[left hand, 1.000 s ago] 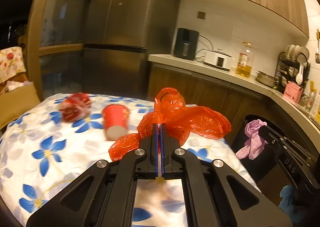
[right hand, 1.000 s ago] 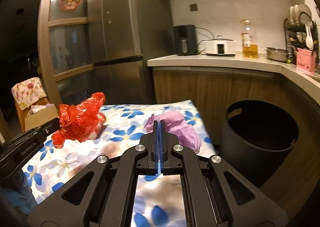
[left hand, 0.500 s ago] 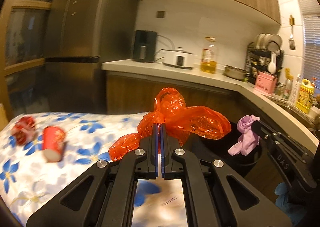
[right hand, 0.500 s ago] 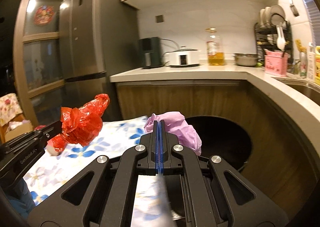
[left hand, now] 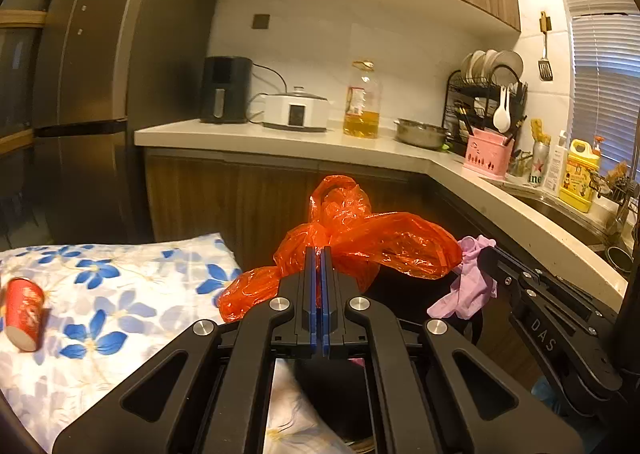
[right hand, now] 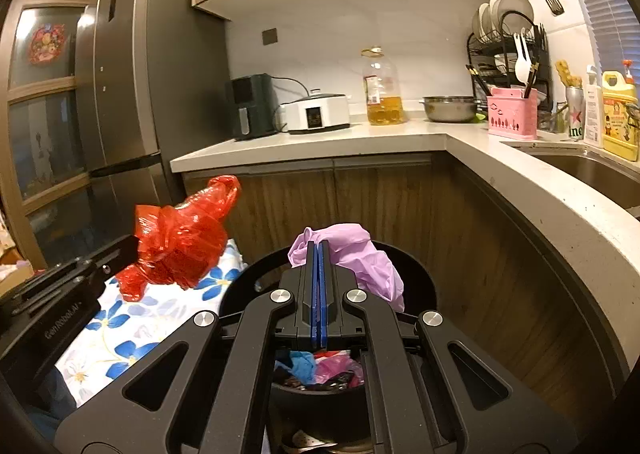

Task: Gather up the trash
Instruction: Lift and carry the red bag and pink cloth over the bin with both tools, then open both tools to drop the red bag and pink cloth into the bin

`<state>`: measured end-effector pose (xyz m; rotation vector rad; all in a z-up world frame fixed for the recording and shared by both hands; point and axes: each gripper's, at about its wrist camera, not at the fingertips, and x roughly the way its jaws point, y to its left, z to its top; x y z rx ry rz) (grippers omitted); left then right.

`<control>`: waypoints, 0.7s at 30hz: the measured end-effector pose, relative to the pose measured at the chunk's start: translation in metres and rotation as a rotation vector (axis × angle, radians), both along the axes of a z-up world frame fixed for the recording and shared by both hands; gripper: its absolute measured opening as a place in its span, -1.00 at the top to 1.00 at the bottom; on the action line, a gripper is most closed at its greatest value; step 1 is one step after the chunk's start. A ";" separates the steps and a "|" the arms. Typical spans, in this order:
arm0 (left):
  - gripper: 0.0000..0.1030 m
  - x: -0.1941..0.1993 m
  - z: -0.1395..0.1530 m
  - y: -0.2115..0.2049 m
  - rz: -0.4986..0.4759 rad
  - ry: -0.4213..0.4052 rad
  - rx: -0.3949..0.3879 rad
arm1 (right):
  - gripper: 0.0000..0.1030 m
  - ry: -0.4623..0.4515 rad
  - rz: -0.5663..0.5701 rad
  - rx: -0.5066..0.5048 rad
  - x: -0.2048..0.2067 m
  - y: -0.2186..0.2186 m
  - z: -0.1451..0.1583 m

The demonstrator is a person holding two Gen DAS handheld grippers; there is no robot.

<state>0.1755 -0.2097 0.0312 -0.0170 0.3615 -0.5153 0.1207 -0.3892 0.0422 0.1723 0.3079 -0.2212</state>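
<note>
Now we hold the red bag (left hand: 360, 238) in the shut left tool (left hand: 318, 254) and the purple glove (right hand: 356, 254) in the shut right tool (right hand: 318, 250), over the black bin (right hand: 420, 278); we should release only above its opening.

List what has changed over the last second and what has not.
Both grippers swung away from the flower-print tablecloth toward the round black bin. The right gripper now holds its crumpled purple plastic glove over the bin; the left gripper with its crumpled red plastic bag is nearing it. Unchanged: both grips shut, red paper cup lying on the cloth.
</note>
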 end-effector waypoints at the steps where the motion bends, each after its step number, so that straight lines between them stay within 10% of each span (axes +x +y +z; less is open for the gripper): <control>1: 0.98 0.002 -0.003 -0.005 -0.012 0.004 0.002 | 0.98 0.003 -0.003 0.001 0.002 -0.002 0.000; 21: 0.97 0.023 -0.024 -0.039 -0.060 0.051 0.038 | 0.98 0.039 -0.017 0.028 0.020 -0.022 -0.015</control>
